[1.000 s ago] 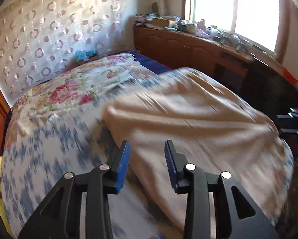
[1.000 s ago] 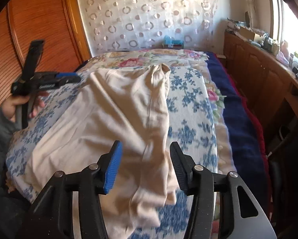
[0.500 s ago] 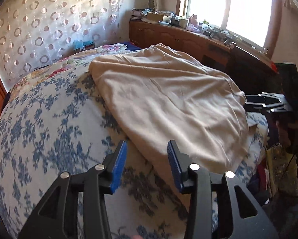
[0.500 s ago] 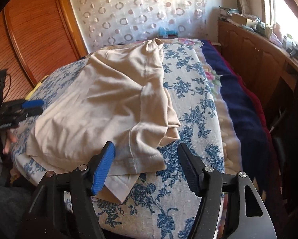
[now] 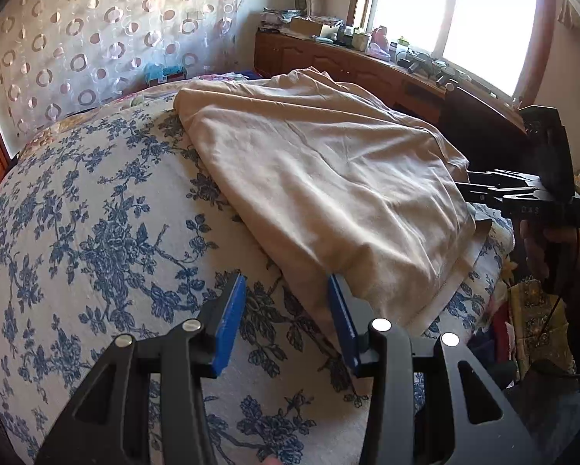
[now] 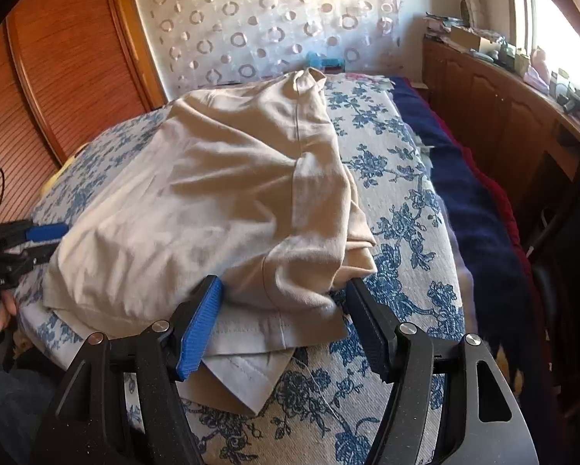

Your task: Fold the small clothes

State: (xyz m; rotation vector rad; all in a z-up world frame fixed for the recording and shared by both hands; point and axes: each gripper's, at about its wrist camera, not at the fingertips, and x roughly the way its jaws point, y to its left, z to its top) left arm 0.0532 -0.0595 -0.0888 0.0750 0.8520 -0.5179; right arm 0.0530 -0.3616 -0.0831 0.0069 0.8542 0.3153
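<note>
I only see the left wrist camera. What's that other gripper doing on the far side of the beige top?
Observer: The right gripper has its jaws open. They have just been opening wider, and they straddle a bottom corner of the beige top without pinching it.
Operator: Is anything poking out under that corner?
Observer: Yes, a paler stitched hem layer sticks out below the folded edge.
Operator: What's next to the top on that side?
Observer: A navy blanket runs along the edge of the flowery bedspread.
</note>
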